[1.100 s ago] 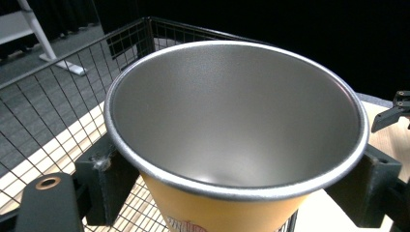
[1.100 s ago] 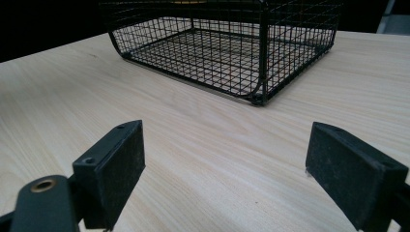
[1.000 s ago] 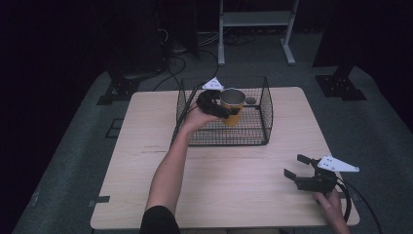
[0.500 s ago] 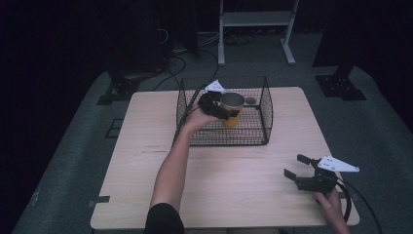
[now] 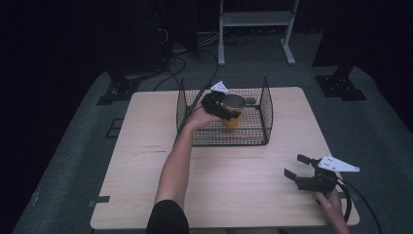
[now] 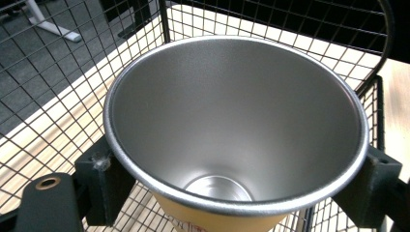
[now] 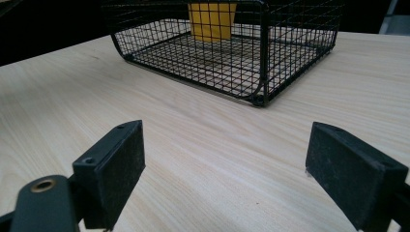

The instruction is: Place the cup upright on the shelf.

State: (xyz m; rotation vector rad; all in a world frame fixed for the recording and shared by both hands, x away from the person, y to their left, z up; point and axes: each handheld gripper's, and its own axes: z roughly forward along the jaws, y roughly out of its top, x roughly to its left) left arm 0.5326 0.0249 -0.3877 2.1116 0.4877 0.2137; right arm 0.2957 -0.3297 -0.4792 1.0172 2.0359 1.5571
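The cup (image 5: 233,110) is held upright inside the wire basket (image 5: 265,117), clamped between the jaws of the left gripper (image 5: 220,104), its axis vertical; the right gripper (image 5: 296,166) is held well apart over the surface (image 5: 234,180), jaws spread and empty.

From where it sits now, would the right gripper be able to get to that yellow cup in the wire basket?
Probably not yet. The right gripper sits open at the table's near right corner, well away from the wire basket. The left gripper already clamps the yellow cup, and the basket's wall stands between.
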